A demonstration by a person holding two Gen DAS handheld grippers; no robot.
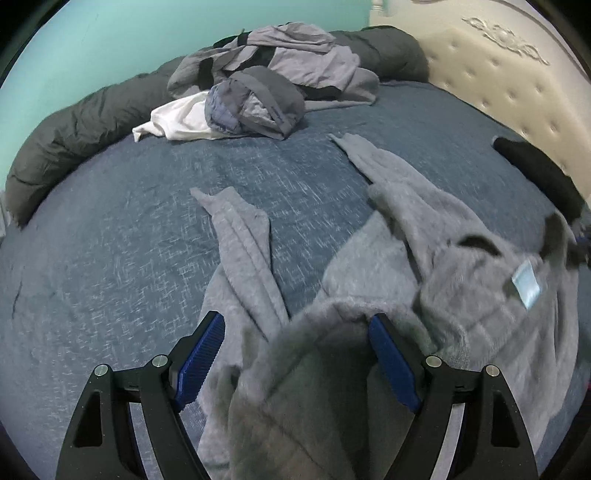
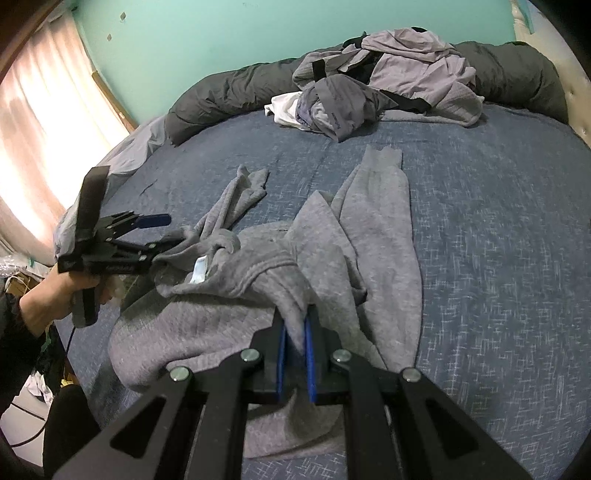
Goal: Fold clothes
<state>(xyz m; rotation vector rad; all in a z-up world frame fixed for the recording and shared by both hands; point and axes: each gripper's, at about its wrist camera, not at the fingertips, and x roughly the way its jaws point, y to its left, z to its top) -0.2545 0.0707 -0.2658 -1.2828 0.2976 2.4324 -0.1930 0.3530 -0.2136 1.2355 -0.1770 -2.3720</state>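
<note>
Garment: a grey fleece sweatpants (image 2: 229, 306) lies crumpled on the near part of the bed, waistband and white label (image 2: 199, 271) bunched toward the person, both legs trailing away across the cover.
Right tool: the right tool (image 2: 295, 332) has its blue pads pressed together on a fold of the waistband, cloth pinched between them.
Left tool: the left tool (image 1: 295, 332) stands wide apart over the other side of the waistband; fabric heaps up between the pads, but they do not press on it.
Step in hand: likely getting a second hold on the waistband so the garment can be lifted and spread.
Doing it well: I would take the left hold on the band's edge, well apart from the right one, not a thick bunch; then draw both hands apart so the legs fall straight and side by side.
Risk: a grab on doubled layers may leave a twist.
Bed: blue flecked cover (image 2: 498, 258), dark rolled duvet (image 2: 221, 96) along the far edge.
Other laundry: unfolded pile (image 1: 273, 81) near the duvet.
Room: turquoise wall (image 2: 221, 33), tufted cream headboard (image 1: 517, 85), curtained window (image 2: 40, 122).
</note>
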